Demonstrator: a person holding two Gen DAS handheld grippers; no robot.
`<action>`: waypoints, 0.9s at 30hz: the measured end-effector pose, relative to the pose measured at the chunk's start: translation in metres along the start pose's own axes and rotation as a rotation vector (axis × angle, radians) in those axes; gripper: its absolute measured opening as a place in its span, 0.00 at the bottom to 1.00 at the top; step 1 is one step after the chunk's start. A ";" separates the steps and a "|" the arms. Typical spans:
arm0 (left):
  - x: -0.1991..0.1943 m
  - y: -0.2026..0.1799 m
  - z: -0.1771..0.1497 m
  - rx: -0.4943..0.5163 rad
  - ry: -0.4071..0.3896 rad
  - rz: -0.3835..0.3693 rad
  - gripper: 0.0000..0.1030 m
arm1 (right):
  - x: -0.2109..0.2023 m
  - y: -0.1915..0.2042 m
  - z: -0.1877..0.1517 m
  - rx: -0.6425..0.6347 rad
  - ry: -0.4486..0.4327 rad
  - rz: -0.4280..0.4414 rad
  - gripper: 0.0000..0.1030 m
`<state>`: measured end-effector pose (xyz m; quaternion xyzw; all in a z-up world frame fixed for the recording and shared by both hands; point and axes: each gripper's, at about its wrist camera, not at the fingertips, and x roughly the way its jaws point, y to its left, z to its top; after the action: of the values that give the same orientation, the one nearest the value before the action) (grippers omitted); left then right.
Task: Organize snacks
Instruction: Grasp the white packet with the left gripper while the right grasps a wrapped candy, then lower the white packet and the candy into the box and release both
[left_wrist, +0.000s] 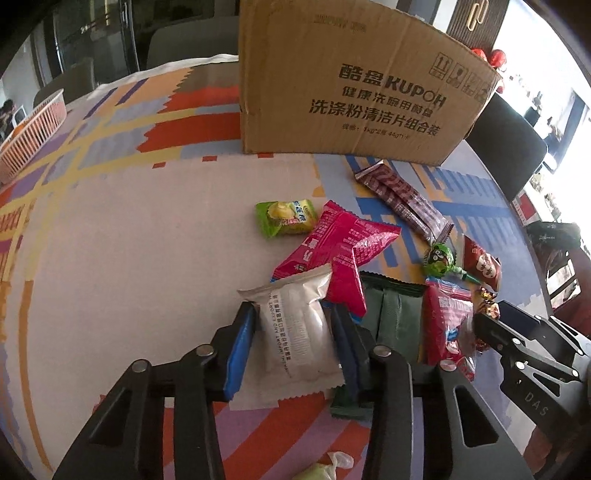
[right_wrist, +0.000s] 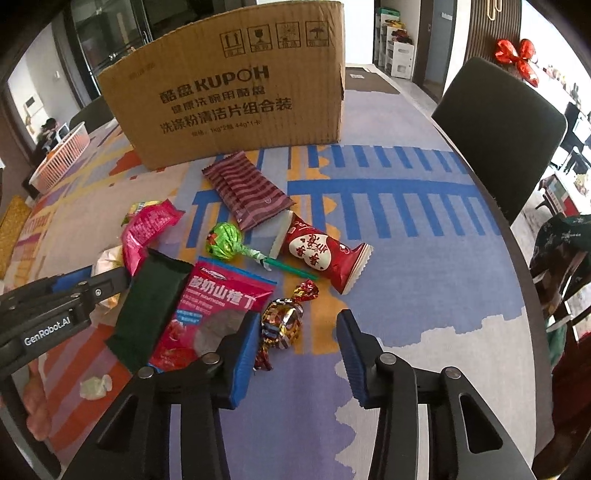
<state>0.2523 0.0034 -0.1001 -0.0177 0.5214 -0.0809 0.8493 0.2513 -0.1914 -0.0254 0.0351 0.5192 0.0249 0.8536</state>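
Note:
Snacks lie scattered on a patterned tablecloth (left_wrist: 110, 258) in front of a cardboard box (left_wrist: 332, 85). My left gripper (left_wrist: 295, 317) has its fingers on both sides of a white packet (left_wrist: 301, 328) that lies on the table; the pads touch or nearly touch its sides. My right gripper (right_wrist: 297, 325) is open, its fingers either side of a foil-wrapped candy (right_wrist: 282, 323) that lies nearer the left pad. A pink packet (left_wrist: 340, 247), a dark green packet (right_wrist: 147, 306), a red-and-blue hawthorn packet (right_wrist: 218, 310), a green lollipop (right_wrist: 225, 242) and a red packet (right_wrist: 321, 254) lie close by.
A striped maroon packet (right_wrist: 247, 188) lies in front of the box (right_wrist: 236, 92). A green durian candy (left_wrist: 286, 218) lies left of the pink packet. A pink basket (left_wrist: 29, 129) stands at the far left. A dark chair (right_wrist: 509, 136) stands at the table's right edge. A small pale wrapper (right_wrist: 96, 386) lies near me.

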 end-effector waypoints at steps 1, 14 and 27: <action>0.000 -0.001 0.001 0.004 0.002 -0.001 0.34 | 0.001 -0.001 0.000 0.002 0.004 0.002 0.41; -0.017 -0.006 -0.006 0.020 -0.020 0.010 0.31 | -0.008 -0.002 -0.002 0.003 -0.014 0.043 0.24; -0.072 -0.018 0.002 0.041 -0.116 -0.017 0.31 | -0.064 0.011 0.010 -0.051 -0.150 0.098 0.24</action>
<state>0.2201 -0.0033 -0.0341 -0.0092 0.4695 -0.0976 0.8775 0.2303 -0.1860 0.0366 0.0404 0.4508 0.0773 0.8884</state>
